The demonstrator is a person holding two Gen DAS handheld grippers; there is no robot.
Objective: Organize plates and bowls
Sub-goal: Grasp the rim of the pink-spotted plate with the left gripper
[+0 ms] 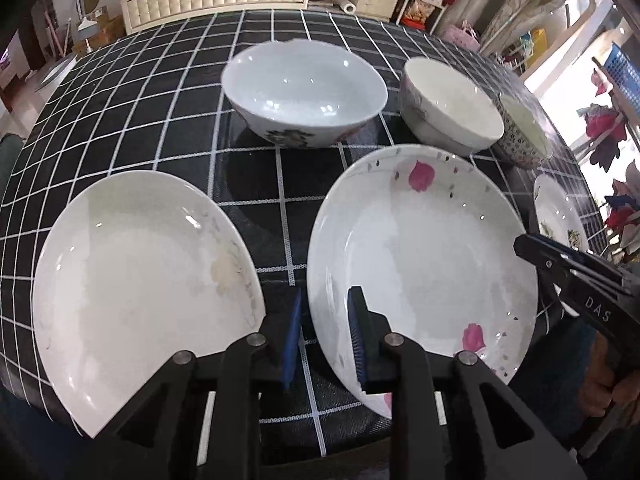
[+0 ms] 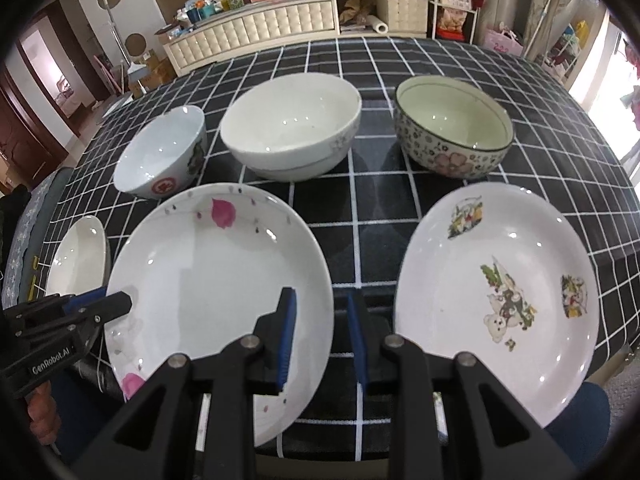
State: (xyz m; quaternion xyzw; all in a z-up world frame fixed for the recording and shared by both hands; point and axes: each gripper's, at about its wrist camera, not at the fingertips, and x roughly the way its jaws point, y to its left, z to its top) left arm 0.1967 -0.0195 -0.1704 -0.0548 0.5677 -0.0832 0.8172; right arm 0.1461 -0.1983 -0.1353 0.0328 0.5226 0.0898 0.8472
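Observation:
The pink-flower plate [image 1: 424,264] [image 2: 216,280] lies near the table's front edge. My left gripper [image 1: 326,300] is open astride its left rim, one finger over the plate and one outside. My right gripper [image 2: 320,304] is open astride its right rim. A plain white plate [image 1: 136,280] lies to the left and a cartoon-print plate [image 2: 496,296] to the right. Behind them stand a small bowl with a red mark [image 2: 160,160], a white bowl [image 2: 288,128] and a flower-patterned bowl [image 2: 452,128], all upright and apart.
A black cloth with white checks [image 2: 384,216] covers the table. Its front edge runs just under both grippers. A cream cabinet [image 2: 272,28] and cluttered shelves stand beyond the far edge. A person's hand [image 2: 40,412] holds the left gripper's handle.

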